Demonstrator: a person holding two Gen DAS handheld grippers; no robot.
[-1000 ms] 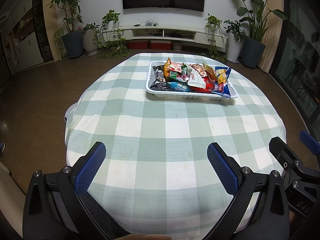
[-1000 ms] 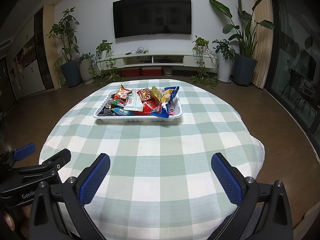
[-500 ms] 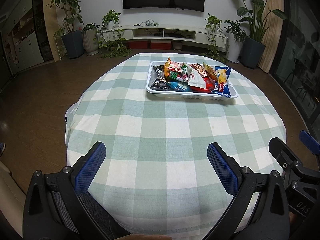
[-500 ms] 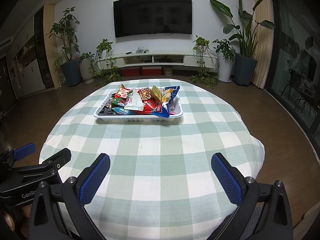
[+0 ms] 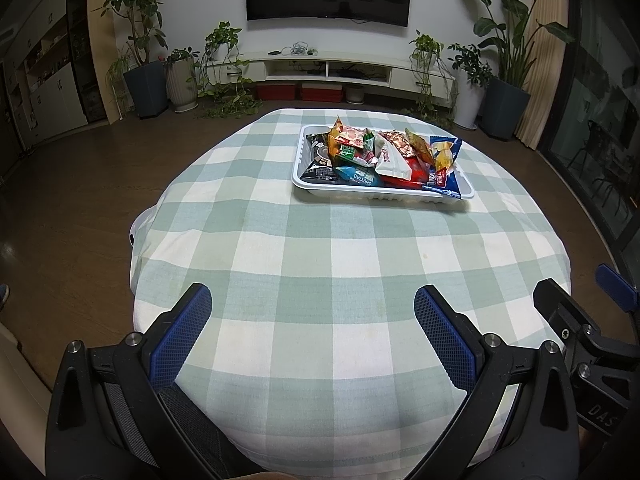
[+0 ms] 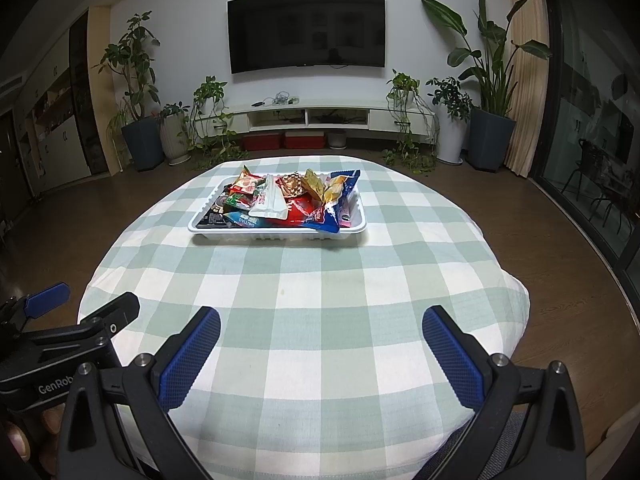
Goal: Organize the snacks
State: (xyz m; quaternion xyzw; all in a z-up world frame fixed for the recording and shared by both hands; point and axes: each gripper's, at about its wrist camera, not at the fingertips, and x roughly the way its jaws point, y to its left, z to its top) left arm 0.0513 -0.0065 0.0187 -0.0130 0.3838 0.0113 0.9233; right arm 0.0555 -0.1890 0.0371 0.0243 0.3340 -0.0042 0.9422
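Snacks in bright foil and plastic packets (image 5: 376,156) are lying heaped in a shallow white rectangular plastic tray (image 5: 380,197), piled above its rim. On top, a white flat pouch (image 6: 269,202) is resting across red and blue packets, an orange packet with red printing (image 6: 247,182) is leaning at the left end, and a large blue bag (image 5: 444,164) is hanging over the right front edge. Dark packets (image 5: 318,170) are sitting in the left corner.

The tray is standing on the far half of a round desk covered with a pale green and white checked cloth (image 5: 336,280), well apart from both grippers. The near half of the cloth is showing only some faint stains.

The left gripper (image 5: 312,336) is hovering over the near edge of the desk with its blue padded fingers spread wide, holding nothing. The right gripper (image 6: 320,348) is doing the same beside it, also wide apart and empty.

Behind the desk, a dark flat television (image 6: 306,30) is hanging on a white wall above a low white shelf unit (image 6: 312,110). Potted green plants (image 6: 486,88) are standing on both sides, on a brown wooden floor (image 5: 80,184).
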